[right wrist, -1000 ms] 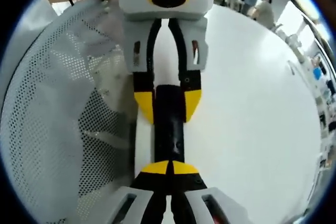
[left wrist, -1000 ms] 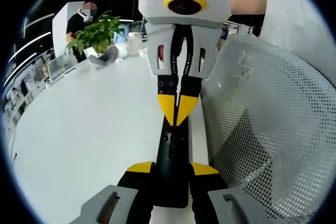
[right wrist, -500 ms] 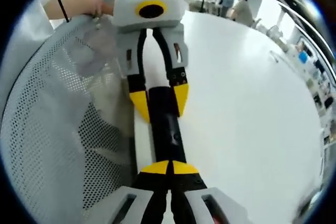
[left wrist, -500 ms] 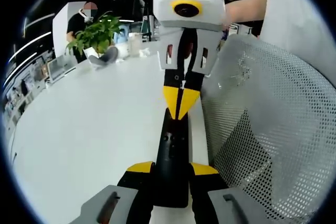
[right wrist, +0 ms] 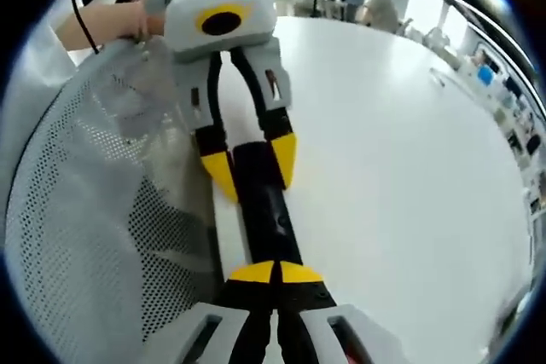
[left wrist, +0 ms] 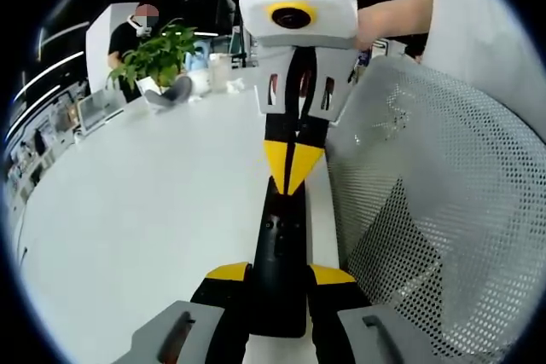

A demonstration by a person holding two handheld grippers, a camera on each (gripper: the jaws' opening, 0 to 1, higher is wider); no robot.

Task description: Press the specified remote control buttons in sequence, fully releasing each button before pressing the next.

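Left hand-held gripper (left wrist: pixel 279 283) clamped remote (left wrist: pixel 280 249) at worktop (left wrist: pixel 128 210) edge; right hand-held gripper (left wrist: pixel 293 178), jaws together, tip over buttons. Best press square, lift fully clear.

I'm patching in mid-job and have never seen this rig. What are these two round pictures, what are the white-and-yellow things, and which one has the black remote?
There is no robot arm here: a person holds a two-jaw gripper in each hand, and a fisheye camera rides on each one, looking along its jaws.

In the left gripper view, the left gripper rises from the bottom with its yellow tips either side of the near end of the black remote, clamped on it. Facing it from the top is the right gripper, jaws shut, tip meeting the remote's far end.

The right gripper view shows the same from the other side: the right gripper at the bottom, the left gripper gripping the remote beyond.

The remote lies along the edge of a white table, beside a white mesh chair back. A potted plant stands farther off.
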